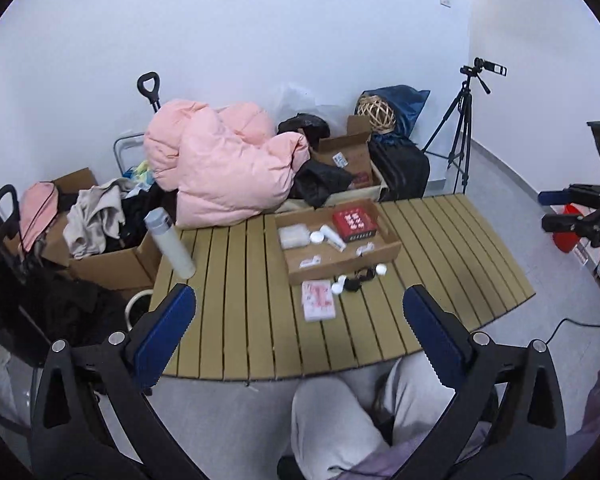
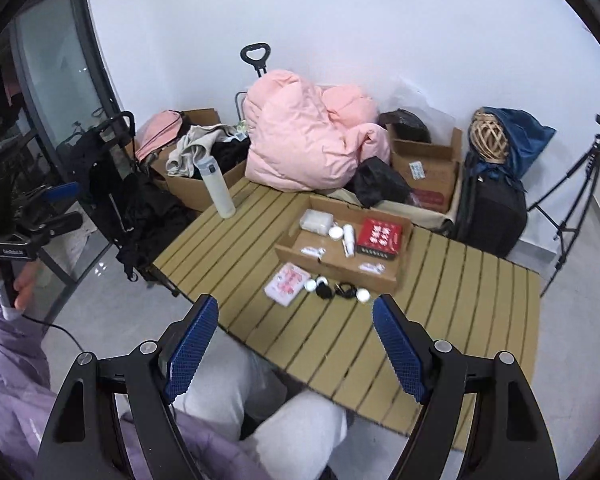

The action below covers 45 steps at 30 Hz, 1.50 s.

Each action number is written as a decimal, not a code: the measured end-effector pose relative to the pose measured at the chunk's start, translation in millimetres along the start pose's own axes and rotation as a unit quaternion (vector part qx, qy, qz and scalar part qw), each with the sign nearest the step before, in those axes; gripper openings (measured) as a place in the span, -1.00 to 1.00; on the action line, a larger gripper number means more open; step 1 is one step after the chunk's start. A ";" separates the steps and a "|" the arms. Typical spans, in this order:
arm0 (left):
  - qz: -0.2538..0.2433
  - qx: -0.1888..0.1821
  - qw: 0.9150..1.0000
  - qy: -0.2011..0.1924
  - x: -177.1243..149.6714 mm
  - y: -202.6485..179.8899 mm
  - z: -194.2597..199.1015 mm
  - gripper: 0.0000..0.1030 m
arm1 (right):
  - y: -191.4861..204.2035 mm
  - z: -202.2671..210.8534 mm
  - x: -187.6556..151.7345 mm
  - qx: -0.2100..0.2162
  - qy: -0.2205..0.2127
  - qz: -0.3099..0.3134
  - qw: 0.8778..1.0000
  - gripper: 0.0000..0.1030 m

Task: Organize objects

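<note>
Only in the right wrist view: a dark-framed glass door (image 2: 60, 68) at left; only in the left wrist view: a camera (image 1: 485, 67) atop the tripod (image 1: 458, 140). Held high above the slatted table (image 1: 236, 312), tilted downward: left gripper (image 1: 300, 334) spread wide, nothing between the pads; right gripper (image 2: 296, 346) likewise parted and empty. Inside the cardboard tray (image 1: 340, 258) on the table, one red box (image 1: 355, 222); just in front of the tray, one card pack (image 1: 318, 300), two white round pieces (image 1: 380, 268) and a black cable (image 1: 356, 282). One white bottle (image 1: 170, 242) upright at the table's far left corner.
</note>
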<state>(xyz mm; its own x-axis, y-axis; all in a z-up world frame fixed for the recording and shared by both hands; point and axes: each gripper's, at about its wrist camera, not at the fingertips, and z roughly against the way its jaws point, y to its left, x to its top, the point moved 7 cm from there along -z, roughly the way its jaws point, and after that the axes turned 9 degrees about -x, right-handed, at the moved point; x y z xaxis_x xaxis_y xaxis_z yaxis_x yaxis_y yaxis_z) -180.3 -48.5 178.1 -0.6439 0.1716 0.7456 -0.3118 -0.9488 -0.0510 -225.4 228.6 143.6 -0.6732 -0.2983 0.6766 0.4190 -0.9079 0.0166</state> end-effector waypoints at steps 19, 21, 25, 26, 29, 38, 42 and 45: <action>0.024 0.007 1.000 0.005 -173.5 0.2 -240.5 1.00 | -16.0 -204.9 -165.1 -0.101 0.009 -0.042 0.994 0.61; 0.031 -0.006 0.999 0.003 -173.2 0.7 -266.1 1.00 | -10.8 -235.1 -158.1 -0.089 0.012 -0.047 0.995 0.61; 0.086 -0.021 0.996 0.033 -180.2 13.4 -335.2 1.00 | 10.0 -288.0 -142.4 -0.055 0.006 -0.048 0.997 0.61; 0.098 -0.022 0.994 0.036 -180.5 17.5 -347.8 0.98 | 15.9 -305.5 -137.5 -0.043 0.007 -0.050 0.998 0.61; 0.124 -0.022 0.991 0.046 -179.6 31.9 -383.3 0.68 | 34.3 -353.8 -129.0 -0.011 0.027 -0.056 0.998 0.44; 0.212 -0.057 0.972 0.088 -184.9 62.5 -427.1 -0.23 | 58.0 -446.4 -112.9 0.066 0.062 -0.133 0.987 -0.08; 0.228 -0.089 0.966 0.085 -189.3 62.2 -420.8 -0.59 | 61.8 -458.9 -106.5 0.091 0.064 -0.150 0.982 -0.15; 0.226 -0.085 0.966 0.094 -198.9 47.6 -406.5 -0.79 | 69.5 -459.4 -108.5 0.104 0.072 -0.147 0.981 -0.37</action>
<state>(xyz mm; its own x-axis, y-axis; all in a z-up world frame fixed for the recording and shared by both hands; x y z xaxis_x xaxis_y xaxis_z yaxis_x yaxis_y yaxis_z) -351.1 -20.0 -242.7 -0.8519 -0.1901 0.4880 -0.0680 -0.8838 -0.4630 -403.2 62.4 -266.9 -0.8563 -0.0847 0.5095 0.2988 -0.8858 0.3550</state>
